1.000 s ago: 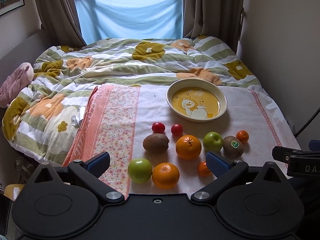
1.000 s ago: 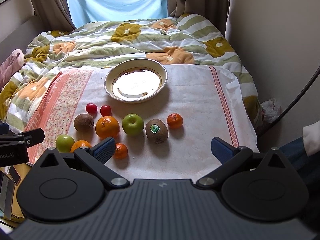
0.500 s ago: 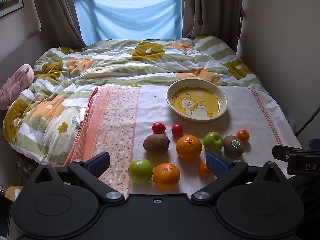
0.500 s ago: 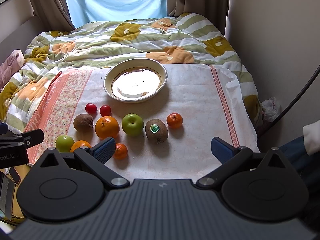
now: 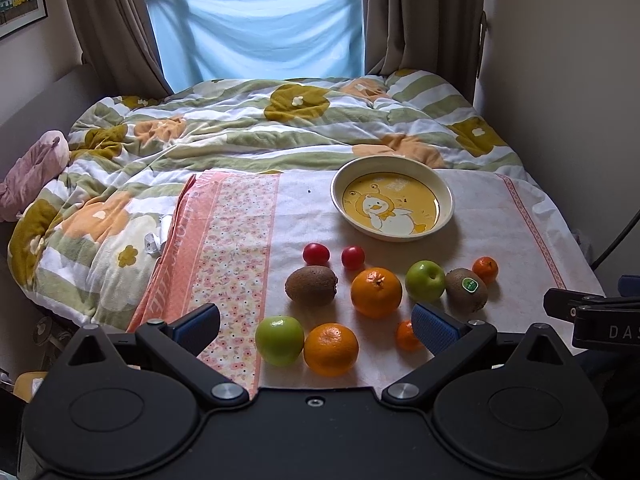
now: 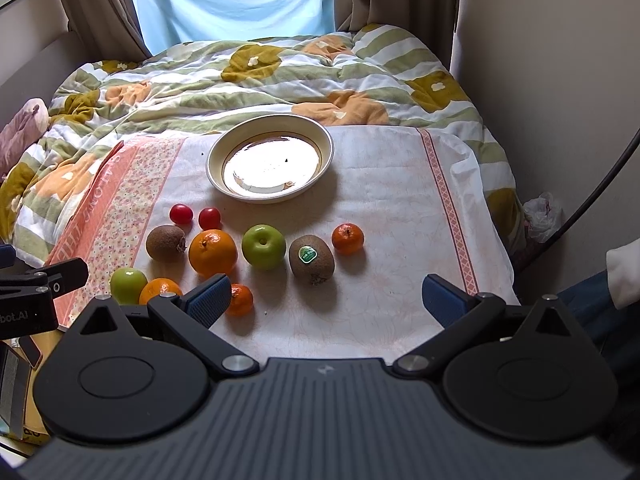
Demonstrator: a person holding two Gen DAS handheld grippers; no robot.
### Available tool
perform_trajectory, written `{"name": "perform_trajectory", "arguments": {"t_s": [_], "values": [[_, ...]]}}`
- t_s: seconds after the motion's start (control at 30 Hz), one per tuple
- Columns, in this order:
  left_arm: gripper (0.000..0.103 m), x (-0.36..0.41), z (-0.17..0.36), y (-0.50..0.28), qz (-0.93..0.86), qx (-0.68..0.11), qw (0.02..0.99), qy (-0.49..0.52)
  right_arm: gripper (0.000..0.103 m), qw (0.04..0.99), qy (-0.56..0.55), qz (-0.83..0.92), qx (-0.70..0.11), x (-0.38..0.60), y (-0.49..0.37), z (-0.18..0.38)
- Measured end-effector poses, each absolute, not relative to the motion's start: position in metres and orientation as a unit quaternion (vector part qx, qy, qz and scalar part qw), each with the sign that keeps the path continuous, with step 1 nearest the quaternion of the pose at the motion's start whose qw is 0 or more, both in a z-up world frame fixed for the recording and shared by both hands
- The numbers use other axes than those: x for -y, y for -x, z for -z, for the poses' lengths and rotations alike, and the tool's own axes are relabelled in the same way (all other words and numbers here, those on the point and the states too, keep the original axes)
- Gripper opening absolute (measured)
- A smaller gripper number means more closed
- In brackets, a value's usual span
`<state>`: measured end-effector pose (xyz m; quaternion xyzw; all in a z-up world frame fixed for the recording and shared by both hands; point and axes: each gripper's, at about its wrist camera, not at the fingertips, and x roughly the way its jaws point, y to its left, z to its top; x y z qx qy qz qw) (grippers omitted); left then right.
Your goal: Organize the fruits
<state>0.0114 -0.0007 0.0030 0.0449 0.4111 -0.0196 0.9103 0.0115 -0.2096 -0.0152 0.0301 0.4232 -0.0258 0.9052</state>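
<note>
Several fruits lie on a cloth on the bed: two cherry tomatoes [image 5: 316, 253], two kiwis [image 5: 311, 283], two oranges [image 5: 376, 292], two green apples [image 5: 425, 280] and two small mandarins [image 5: 485, 269]. A cream plate [image 5: 392, 164] with a duck picture stands empty behind them; it also shows in the right wrist view [image 6: 270, 126]. My left gripper [image 5: 316, 326] is open and empty above the near fruits. My right gripper [image 6: 326, 296] is open and empty, near the stickered kiwi [image 6: 311, 259].
The pink-bordered cloth [image 5: 224, 240] covers the bed's near end. A rumpled flowered quilt [image 5: 240, 128] lies behind. A wall [image 5: 560, 80] stands at the right, a curtained window [image 5: 260, 32] at the back. A black cable [image 6: 592, 200] hangs at the right.
Both grippers have tilted slightly, so the scene has shifted a little in both views. The fruits and plate have not moved.
</note>
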Motion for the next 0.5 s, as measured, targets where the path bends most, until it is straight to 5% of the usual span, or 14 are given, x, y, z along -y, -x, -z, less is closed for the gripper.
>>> {"name": "perform_trajectory", "arguments": {"t_s": [0.5], "values": [[0.103,0.0026,-0.007,-0.0094,0.029,-0.411,0.91,-0.045,0.103,0.905,-0.033,0.024,-0.424,0.2098,-0.013,0.0155]]}}
